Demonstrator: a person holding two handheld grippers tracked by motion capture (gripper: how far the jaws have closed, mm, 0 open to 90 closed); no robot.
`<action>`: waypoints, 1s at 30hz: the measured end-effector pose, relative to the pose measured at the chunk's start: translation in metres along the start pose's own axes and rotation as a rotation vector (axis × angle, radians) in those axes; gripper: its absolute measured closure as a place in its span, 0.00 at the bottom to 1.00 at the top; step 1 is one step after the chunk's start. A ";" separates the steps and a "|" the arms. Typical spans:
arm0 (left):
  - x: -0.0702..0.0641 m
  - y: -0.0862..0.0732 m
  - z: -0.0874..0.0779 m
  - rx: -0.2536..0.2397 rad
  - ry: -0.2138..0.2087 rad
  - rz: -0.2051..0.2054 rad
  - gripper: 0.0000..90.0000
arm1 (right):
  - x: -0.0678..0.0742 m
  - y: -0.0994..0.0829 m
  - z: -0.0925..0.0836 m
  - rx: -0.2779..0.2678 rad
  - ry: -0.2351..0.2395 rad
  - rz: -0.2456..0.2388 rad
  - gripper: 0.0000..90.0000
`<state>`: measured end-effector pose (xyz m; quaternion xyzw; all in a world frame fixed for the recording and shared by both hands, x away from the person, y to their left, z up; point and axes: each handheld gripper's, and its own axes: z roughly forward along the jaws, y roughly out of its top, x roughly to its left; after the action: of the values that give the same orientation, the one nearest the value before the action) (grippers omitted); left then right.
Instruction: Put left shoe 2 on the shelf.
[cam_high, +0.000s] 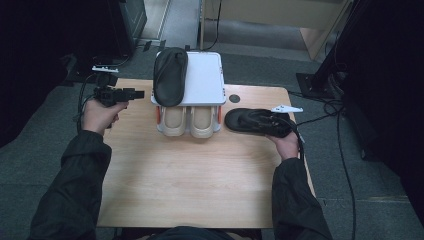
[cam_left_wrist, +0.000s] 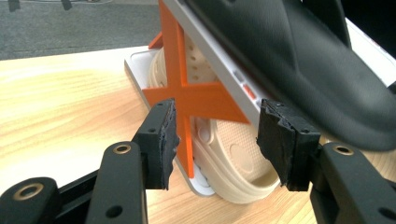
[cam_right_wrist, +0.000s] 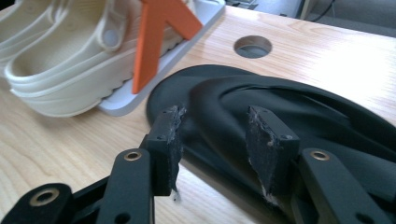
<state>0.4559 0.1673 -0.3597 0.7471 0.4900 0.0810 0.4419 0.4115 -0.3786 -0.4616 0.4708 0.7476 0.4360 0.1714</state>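
Observation:
A white two-shelf rack (cam_high: 205, 75) with orange side braces (cam_left_wrist: 187, 100) stands at the table's far middle. One black slipper (cam_high: 170, 75) lies on its top shelf, at the left. A pair of beige clogs (cam_high: 189, 120) sits on the lower shelf. The second black slipper (cam_high: 242, 120) lies on the table to the right of the rack. My right gripper (cam_high: 262, 121) hovers over it, open, with the slipper's raised upper (cam_right_wrist: 299, 102) between the pads. My left gripper (cam_high: 139, 93) is open and empty to the left of the rack, aimed at the orange brace, its jaws (cam_left_wrist: 215, 135) apart.
A round cable hole (cam_high: 234, 98) sits in the wooden tabletop (cam_high: 200, 170) behind the loose slipper. Cables trail over the grey carpet on the right. The right half of the rack's top shelf is bare.

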 end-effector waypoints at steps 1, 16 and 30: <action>0.000 -0.003 0.000 0.000 -0.003 -0.003 0.53 | -0.002 0.000 0.001 0.001 -0.004 -0.001 0.60; -0.002 -0.041 0.007 -0.007 -0.028 0.008 0.52 | -0.017 -0.011 0.022 0.074 -0.021 -0.046 0.56; -0.006 -0.061 0.012 -0.016 -0.040 0.011 0.52 | -0.005 -0.013 0.020 0.098 -0.020 -0.054 0.75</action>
<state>0.4189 0.1632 -0.4105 0.7475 0.4763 0.0722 0.4574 0.4199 -0.3750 -0.4842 0.4627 0.7787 0.3893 0.1675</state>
